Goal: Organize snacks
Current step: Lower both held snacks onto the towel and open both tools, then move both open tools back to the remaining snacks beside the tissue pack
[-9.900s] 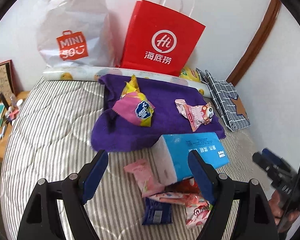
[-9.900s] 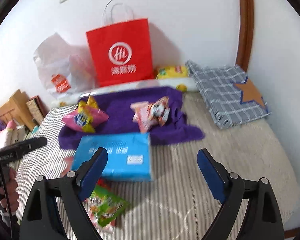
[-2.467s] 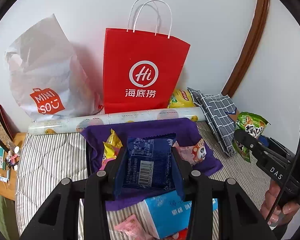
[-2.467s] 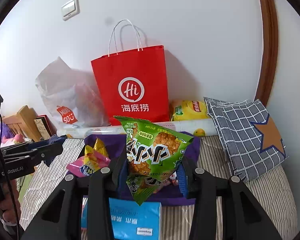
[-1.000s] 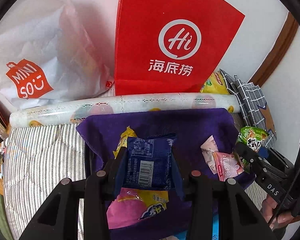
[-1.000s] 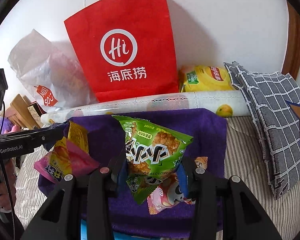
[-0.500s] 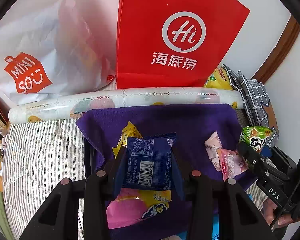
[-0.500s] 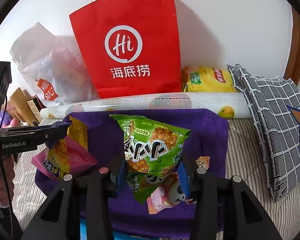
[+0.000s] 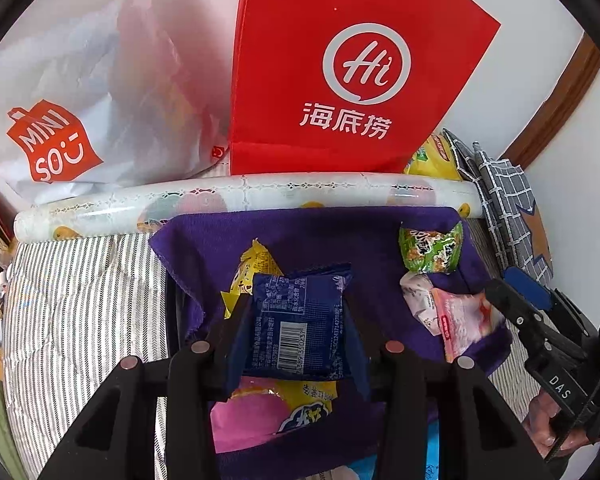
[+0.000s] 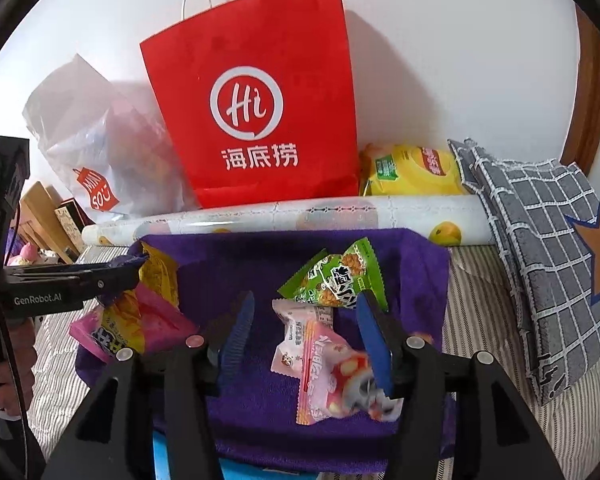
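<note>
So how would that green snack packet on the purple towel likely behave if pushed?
The green snack packet looks puffed and crinkly, so probably light and easily squashed. Its glossy film may let pads slip. Lying flat on the soft purple towel, it would likely drag rather than roll.

A purple towel lies at centre on a grey-and-white striped cover. On it: a green packet with black-and-white lettering at 1 o'clock, a pink-and-white one at 5, a pink-and-yellow one at 9. A dark blue packet bears a white barcode. At 12 stands a red bag with white logo; at 10 a white bag with orange mark; at 3 a grey cushion checked in white.
</note>
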